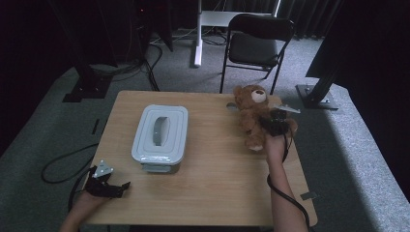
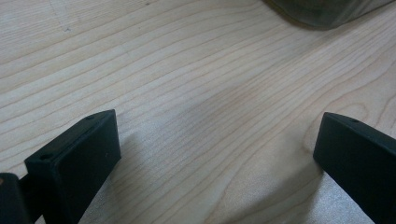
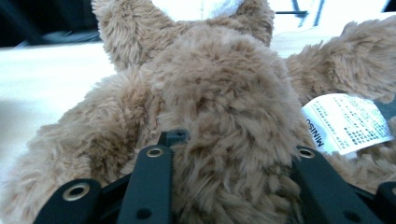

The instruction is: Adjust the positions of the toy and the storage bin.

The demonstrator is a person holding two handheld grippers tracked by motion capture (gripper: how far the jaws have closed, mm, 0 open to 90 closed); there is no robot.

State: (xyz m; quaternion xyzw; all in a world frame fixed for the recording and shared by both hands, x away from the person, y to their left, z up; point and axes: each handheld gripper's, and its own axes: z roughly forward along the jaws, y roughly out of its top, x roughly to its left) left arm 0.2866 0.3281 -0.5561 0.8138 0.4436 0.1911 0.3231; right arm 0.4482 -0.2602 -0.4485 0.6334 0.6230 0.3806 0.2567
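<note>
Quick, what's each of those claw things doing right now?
Left gripper: open, nothing between its jaws, just above the table.
Right gripper: closed on the teddy bear.

The right gripper (image 1: 271,122) reaches far forward, jaws pressed into what they hold. The left gripper (image 1: 116,186) rests low, jaws spread wide.

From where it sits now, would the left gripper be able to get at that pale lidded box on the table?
Probably yes. The left gripper rests with open fingers on the wooden table, and bare wood lies between it and the pale lidded box. The teddy bear is held far off in the right gripper.
</note>
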